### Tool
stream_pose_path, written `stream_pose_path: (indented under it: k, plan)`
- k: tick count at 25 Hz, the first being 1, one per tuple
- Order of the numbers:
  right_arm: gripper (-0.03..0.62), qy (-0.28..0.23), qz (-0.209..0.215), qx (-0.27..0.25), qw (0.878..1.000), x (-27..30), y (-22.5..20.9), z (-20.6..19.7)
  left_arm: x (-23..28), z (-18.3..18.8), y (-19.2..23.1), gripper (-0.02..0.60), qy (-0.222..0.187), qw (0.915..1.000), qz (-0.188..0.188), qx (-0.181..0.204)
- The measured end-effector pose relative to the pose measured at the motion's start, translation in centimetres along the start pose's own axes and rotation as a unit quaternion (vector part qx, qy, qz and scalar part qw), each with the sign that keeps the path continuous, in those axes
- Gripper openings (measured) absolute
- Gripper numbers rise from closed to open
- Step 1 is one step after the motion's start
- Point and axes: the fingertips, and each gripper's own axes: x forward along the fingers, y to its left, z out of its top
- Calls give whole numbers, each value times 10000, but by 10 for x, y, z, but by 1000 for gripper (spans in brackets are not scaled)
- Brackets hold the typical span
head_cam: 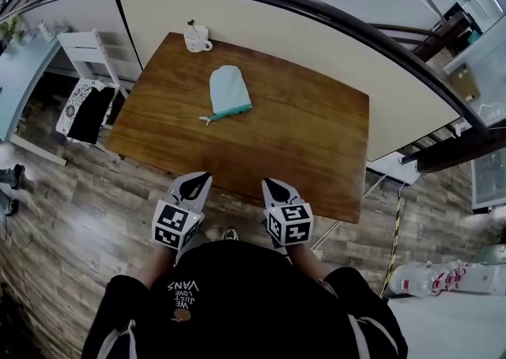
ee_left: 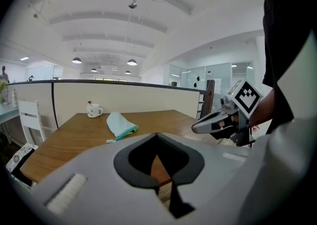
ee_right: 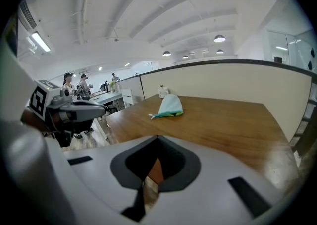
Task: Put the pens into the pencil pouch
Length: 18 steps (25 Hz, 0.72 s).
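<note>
My left gripper (head_cam: 200, 179) and right gripper (head_cam: 271, 183) are closed and empty, and the teal strip (head_cam: 229, 113) along the pale blue fabric pouch (head_cam: 229, 87) is too small to identify.

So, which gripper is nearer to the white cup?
Left. The left gripper is at the near edge straight opposite the cup; the right gripper is further sideways.

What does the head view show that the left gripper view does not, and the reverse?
Only the head view: the left gripper from above, with its marker cube. Only the left gripper view: the ceiling lamps, and the left gripper's jaws closed, nothing between them. Both: the wooden table, the light blue pouch, the white mug, the right gripper.
</note>
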Motion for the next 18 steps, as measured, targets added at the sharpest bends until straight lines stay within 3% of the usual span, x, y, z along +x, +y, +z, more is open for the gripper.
stream_pose_path:
  k: [18]
  plan:
    - [12,-129,-58,-146,9998,-2,11,1,-10,-15,-3,12,175,9998,99,-40]
